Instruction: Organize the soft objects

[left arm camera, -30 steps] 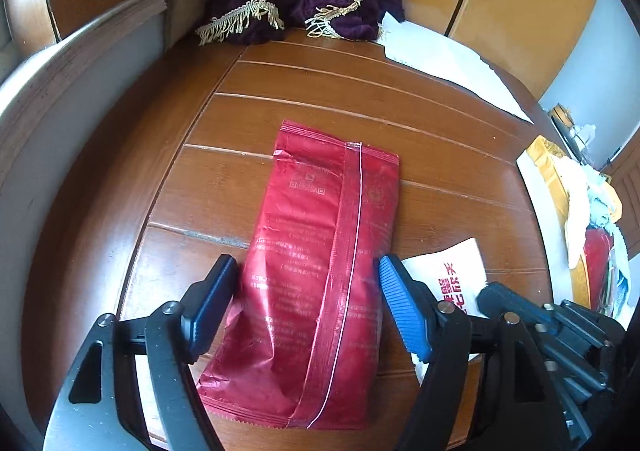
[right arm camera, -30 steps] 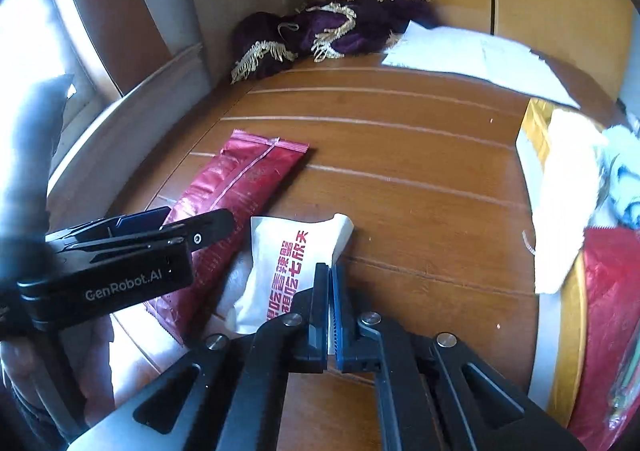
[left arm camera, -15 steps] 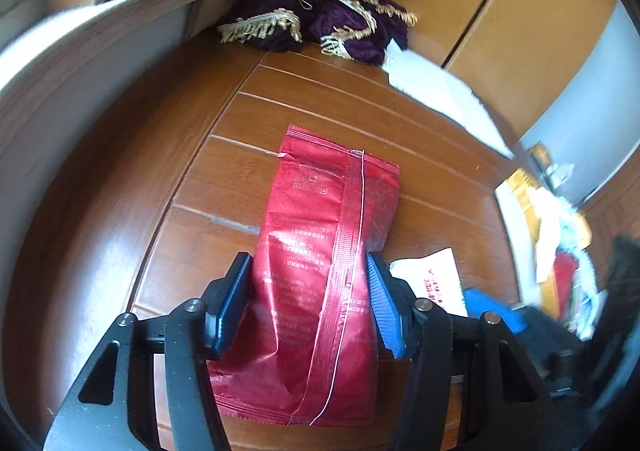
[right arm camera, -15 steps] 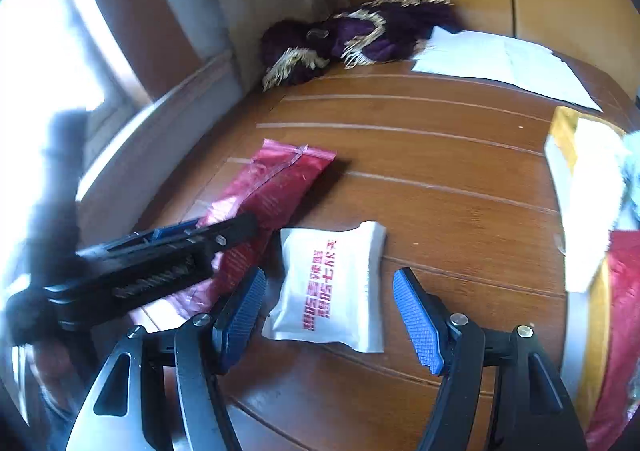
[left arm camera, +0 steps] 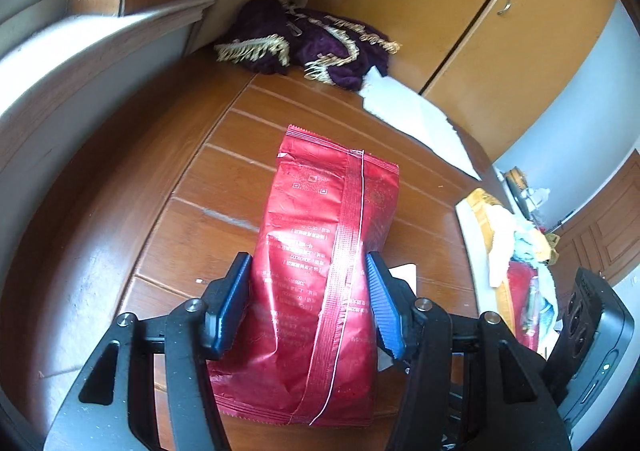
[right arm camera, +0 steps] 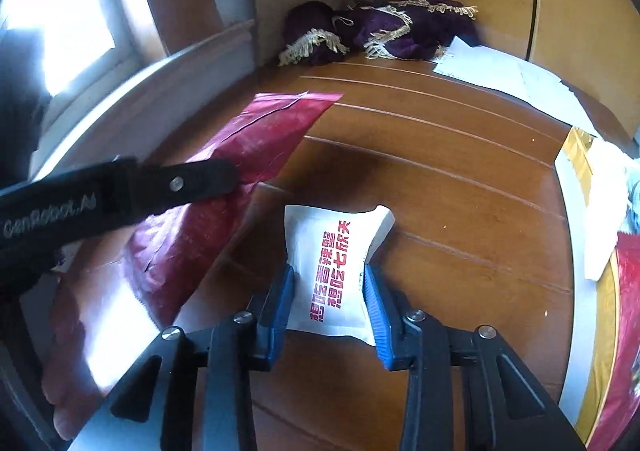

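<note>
A crinkled, glossy red packet [left arm camera: 320,291] is squeezed between the left gripper [left arm camera: 306,303] pads above the wooden table [left arm camera: 192,179]. A puffy white pouch [right arm camera: 332,271] is pinched by the right gripper [right arm camera: 328,303], low over the table.

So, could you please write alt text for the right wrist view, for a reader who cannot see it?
The right gripper closes its blue pads on a white packet with red characters, on a brown wooden table. To its left, the left gripper holds a red bag; a purple fringed cloth lies at the far edge.
</note>
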`<state>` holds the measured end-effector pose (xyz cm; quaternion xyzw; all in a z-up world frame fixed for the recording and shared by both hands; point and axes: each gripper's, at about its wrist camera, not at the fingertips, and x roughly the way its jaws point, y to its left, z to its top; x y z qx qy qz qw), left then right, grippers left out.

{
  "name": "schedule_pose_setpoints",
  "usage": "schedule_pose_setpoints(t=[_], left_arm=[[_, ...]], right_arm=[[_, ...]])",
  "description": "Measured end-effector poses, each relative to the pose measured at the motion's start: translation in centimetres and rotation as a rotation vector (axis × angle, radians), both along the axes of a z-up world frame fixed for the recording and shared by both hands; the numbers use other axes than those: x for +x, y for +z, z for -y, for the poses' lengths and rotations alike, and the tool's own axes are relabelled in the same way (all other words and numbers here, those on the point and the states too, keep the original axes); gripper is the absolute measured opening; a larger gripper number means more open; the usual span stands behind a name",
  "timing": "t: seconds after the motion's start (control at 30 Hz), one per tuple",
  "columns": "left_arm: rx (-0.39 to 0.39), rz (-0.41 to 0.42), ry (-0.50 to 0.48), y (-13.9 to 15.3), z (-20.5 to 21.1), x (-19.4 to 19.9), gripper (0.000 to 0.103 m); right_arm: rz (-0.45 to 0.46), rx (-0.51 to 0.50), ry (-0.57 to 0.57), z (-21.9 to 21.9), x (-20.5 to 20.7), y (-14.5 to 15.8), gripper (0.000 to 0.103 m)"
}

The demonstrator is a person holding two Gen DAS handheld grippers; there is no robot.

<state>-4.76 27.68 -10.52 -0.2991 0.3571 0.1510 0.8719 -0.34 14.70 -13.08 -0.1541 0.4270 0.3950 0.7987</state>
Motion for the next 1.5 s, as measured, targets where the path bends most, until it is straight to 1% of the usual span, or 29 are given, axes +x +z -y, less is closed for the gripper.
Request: schedule_pose_setpoints(t=[0.13, 0.2, 0.27, 0.4, 0.5, 0.63, 0.73, 0.8, 0.87, 0.97, 1.07, 1.13, 1.2, 1.23, 1.27, 1.3, 1.33, 1.37, 1.43, 1.5], left_arm=[[-0.019, 0.043, -0.042, 1.7, 2.2, 0.6, 0.055], [-0.037, 0.074, -0.085, 2.7, 3.8, 1.5, 0.055], [-0.063, 0.102, -0.133, 3.4, 5.9, 3.1, 0.055], [-0.119, 0.147, -0.26, 4.7, 10.8, 7.3, 0.055], [-0.159, 0.154, -0.341, 5.1, 13.8, 10.5, 0.055], [-0.136, 0.137, -0.386, 4.5, 16.8, 13.9, 0.055], [-0.149, 0.116, -0.381, 3.3, 17.9, 15.4, 0.055], [-0.159, 0.105, -0.368, 2.4, 18.3, 15.7, 0.055], [-0.137, 0.085, -0.348, 1.6, 18.7, 16.1, 0.056], [-0.156, 0.052, -0.337, 0.1, 19.2, 16.7, 0.056], [-0.111, 0.07, -0.322, 0.0, 19.7, 16.7, 0.057], [-0.077, 0.074, -0.343, 0.2, 20.4, 16.5, 0.059], [-0.071, 0.095, -0.359, 0.4, 20.4, 16.2, 0.06], [-0.076, 0.105, -0.366, 0.5, 20.3, 16.1, 0.064], [-0.089, 0.118, -0.37, 0.6, 20.0, 16.0, 0.068], [-0.106, 0.134, -0.366, 0.6, 19.6, 15.9, 0.07], [-0.113, 0.15, -0.361, 0.8, 19.4, 15.7, 0.072], [-0.11, 0.171, -0.361, 1.2, 19.3, 15.3, 0.073], [-0.083, 0.197, -0.365, 2.0, 19.4, 14.6, 0.076], [-0.032, 0.22, -0.353, 2.9, 19.6, 13.6, 0.076]], right_arm=[[0.016, 0.076, -0.025, 2.8, -0.3, 2.3, 0.037], [0.037, 0.13, -0.054, 5.3, 0.1, 4.2, 0.037], [0.062, 0.178, -0.075, 8.1, 0.7, 6.2, 0.037], [0.128, 0.211, -0.147, 13.0, 2.8, 9.4, 0.038], [0.122, 0.243, -0.214, 16.9, 5.1, 10.7, 0.038], [0.131, 0.215, -0.308, 20.3, 7.7, 10.7, 0.038], [0.118, 0.201, -0.355, 21.8, 9.3, 10.0, 0.039], [0.11, 0.19, -0.36, 22.2, 9.9, 9.4, 0.039], [0.092, 0.17, -0.367, 22.3, 11.1, 8.5, 0.039], [0.076, 0.149, -0.382, 22.8, 11.7, 7.3, 0.04], [0.065, 0.143, -0.385, 22.8, 12.0, 6.2, 0.042], [0.057, 0.16, -0.393, 23.0, 12.1, 6.0, 0.045], [0.074, 0.144, -0.398, 22.7, 11.8, 6.0, 0.05], [0.082, 0.14, -0.398, 22.6, 11.5, 6.2, 0.053], [0.089, 0.134, -0.404, 22.6, 11.4, 6.3, 0.053], [0.095, 0.132, -0.41, 22.8, 11.2, 6.5, 0.054], [0.097, 0.134, -0.413, 23.0, 11.2, 6.7, 0.058], [0.097, 0.144, -0.417, 23.3, 11.0, 7.0, 0.067], [0.103, 0.176, -0.407, 23.7, 10.5, 7.7, 0.076], [0.126, 0.181, -0.41, 24.0, 9.8, 8.4, 0.076]])
